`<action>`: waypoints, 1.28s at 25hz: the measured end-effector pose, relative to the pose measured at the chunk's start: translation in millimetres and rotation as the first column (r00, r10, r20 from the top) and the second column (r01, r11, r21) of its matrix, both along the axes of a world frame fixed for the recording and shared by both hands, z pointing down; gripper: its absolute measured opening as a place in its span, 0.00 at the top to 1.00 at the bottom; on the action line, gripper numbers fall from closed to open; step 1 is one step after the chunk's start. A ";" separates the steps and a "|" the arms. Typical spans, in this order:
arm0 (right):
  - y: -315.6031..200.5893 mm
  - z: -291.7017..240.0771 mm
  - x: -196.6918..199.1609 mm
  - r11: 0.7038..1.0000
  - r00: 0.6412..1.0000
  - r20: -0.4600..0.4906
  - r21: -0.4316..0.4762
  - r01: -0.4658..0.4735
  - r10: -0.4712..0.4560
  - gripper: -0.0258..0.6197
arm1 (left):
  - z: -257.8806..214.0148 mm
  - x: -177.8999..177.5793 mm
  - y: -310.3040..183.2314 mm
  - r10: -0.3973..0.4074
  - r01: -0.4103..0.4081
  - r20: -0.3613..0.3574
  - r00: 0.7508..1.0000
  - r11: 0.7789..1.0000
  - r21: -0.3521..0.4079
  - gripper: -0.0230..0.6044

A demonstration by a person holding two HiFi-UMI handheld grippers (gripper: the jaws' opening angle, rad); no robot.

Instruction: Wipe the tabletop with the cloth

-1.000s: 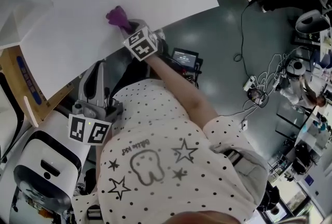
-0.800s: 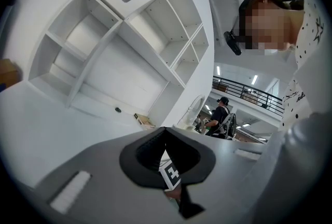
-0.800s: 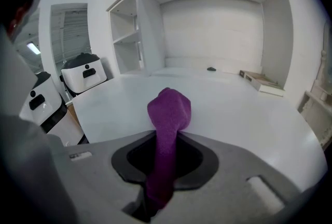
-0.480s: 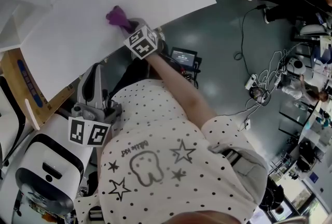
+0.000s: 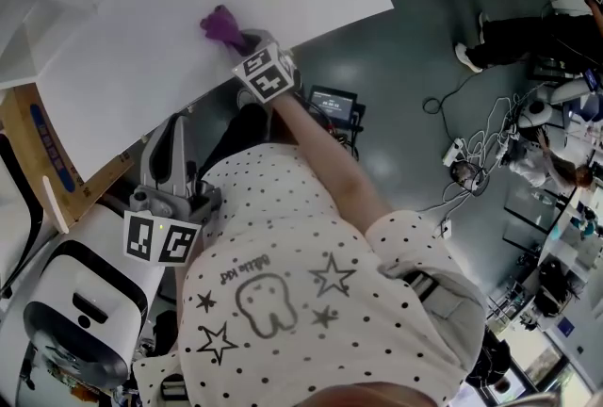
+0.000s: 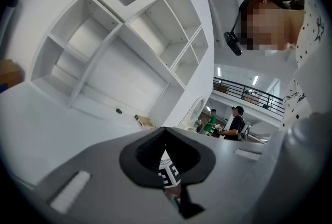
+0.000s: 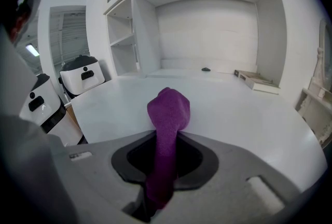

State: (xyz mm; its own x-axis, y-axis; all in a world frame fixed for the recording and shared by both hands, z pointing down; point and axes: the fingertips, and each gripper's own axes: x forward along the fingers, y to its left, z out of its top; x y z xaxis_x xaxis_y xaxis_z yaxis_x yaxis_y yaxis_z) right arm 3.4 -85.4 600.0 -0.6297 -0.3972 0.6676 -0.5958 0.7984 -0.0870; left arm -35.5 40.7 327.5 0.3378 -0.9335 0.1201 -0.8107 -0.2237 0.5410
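A purple cloth (image 5: 221,24) lies bunched on the white tabletop (image 5: 141,38), close to its near edge. My right gripper (image 5: 245,45) is shut on the cloth, its marker cube just off the table's edge. In the right gripper view the cloth (image 7: 167,114) rises out of the closed jaws of the right gripper (image 7: 167,137) and its folded tip presses on the tabletop (image 7: 249,114). My left gripper (image 5: 162,224) hangs low beside the person's body, away from the table. In the left gripper view the left gripper (image 6: 166,132) is shut on nothing and points up at white shelves.
White shelving (image 7: 207,21) stands behind the table, with a flat box (image 7: 257,81) and a small dark object (image 7: 206,69) near it. A white machine (image 5: 75,311) and a wooden panel (image 5: 38,146) stand at lower left. A small screen (image 5: 334,102) and cables (image 5: 471,146) lie on the floor.
My right gripper has pushed the purple cloth a little farther onto the table and to the right. The left gripper has stayed at the person's side.
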 end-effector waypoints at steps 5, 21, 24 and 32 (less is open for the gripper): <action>-13.9 -0.5 18.0 1.000 0.999 -0.035 0.010 -0.006 0.007 0.86 | -1.1 9.5 -10.5 -0.007 0.007 0.001 1.000 1.000 0.001 0.97; -24.2 -0.6 37.2 0.998 0.996 -0.084 0.058 -0.008 0.013 0.85 | -2.7 12.2 -18.8 0.020 -0.020 -0.005 1.000 1.000 0.004 0.97; -27.2 0.1 41.8 0.998 0.996 -0.086 0.057 -0.014 0.019 0.85 | -2.4 14.2 -23.1 0.026 -0.026 -0.006 1.000 1.000 0.006 0.97; -34.9 0.9 53.0 0.998 0.995 -0.091 0.059 -0.034 0.039 0.85 | -2.2 18.4 -32.3 0.042 -0.042 -0.016 0.999 0.999 0.008 0.97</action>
